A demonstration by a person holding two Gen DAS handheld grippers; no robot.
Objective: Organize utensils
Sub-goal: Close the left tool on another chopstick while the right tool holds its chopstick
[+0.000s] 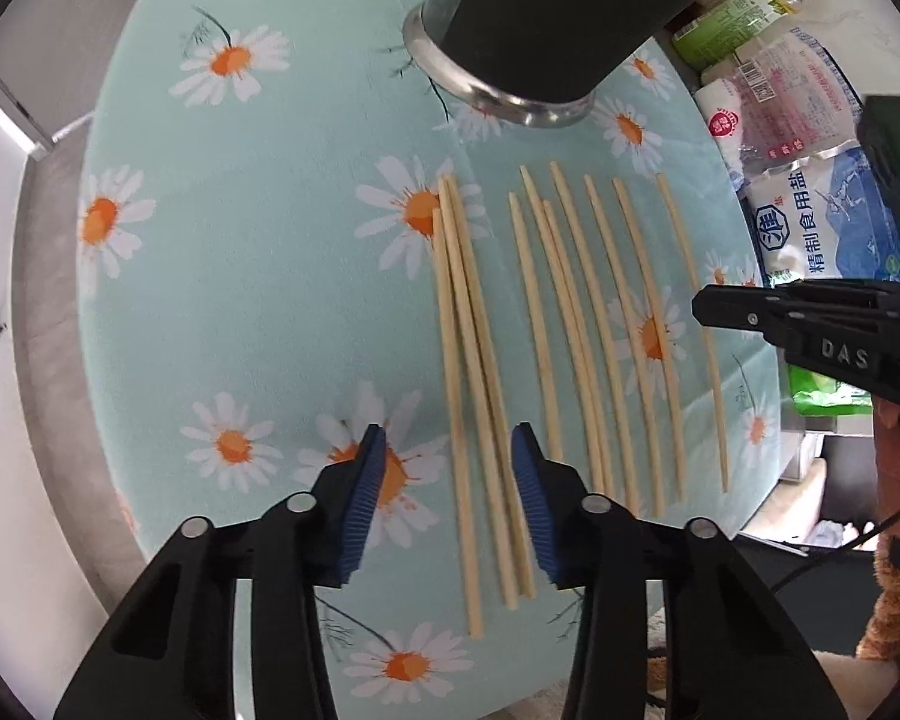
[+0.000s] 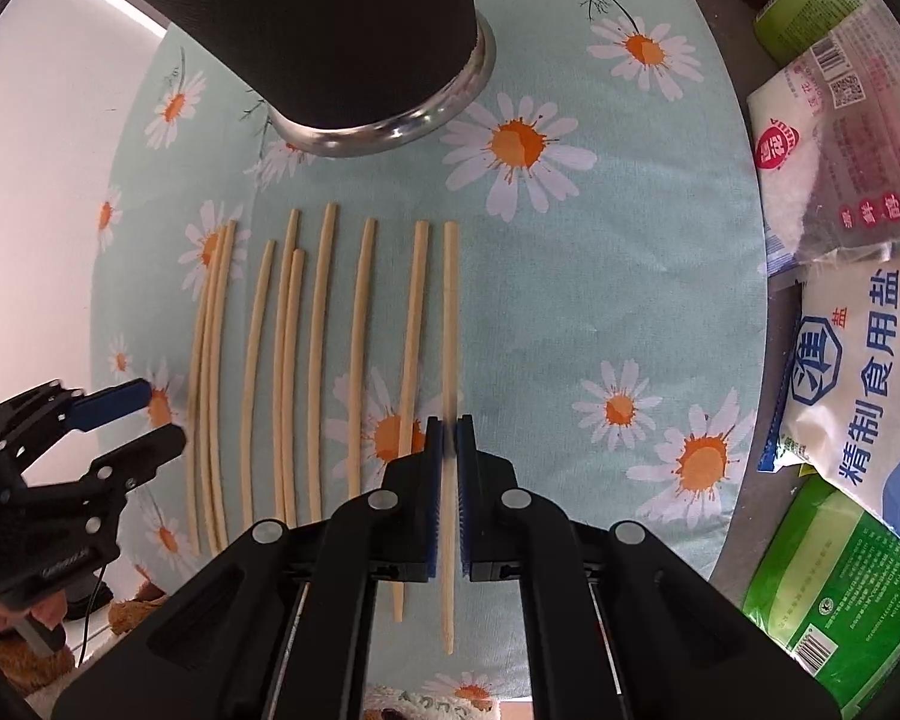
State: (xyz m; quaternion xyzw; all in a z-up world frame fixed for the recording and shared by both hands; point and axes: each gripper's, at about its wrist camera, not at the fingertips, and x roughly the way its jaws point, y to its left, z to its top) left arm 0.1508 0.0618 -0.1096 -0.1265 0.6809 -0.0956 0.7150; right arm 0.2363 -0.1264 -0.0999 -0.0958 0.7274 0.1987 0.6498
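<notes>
Ten chopsticks (image 2: 324, 360) all flat on daisy cloth (image 2: 570, 276); none visibly in black holder (image 2: 354, 30). Right gripper (image 2: 449, 450) clamped on outermost chopstick (image 2: 450, 312). Left gripper (image 1: 450, 480) part-open, straddling three-stick bundle (image 1: 468, 360), unpinched. Sorting barely begun.

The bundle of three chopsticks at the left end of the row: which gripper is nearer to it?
Left. The left gripper straddles the bundle of three chopsticks with open jaws. The right gripper is at the row's far end, shut on the outermost chopstick.
</notes>
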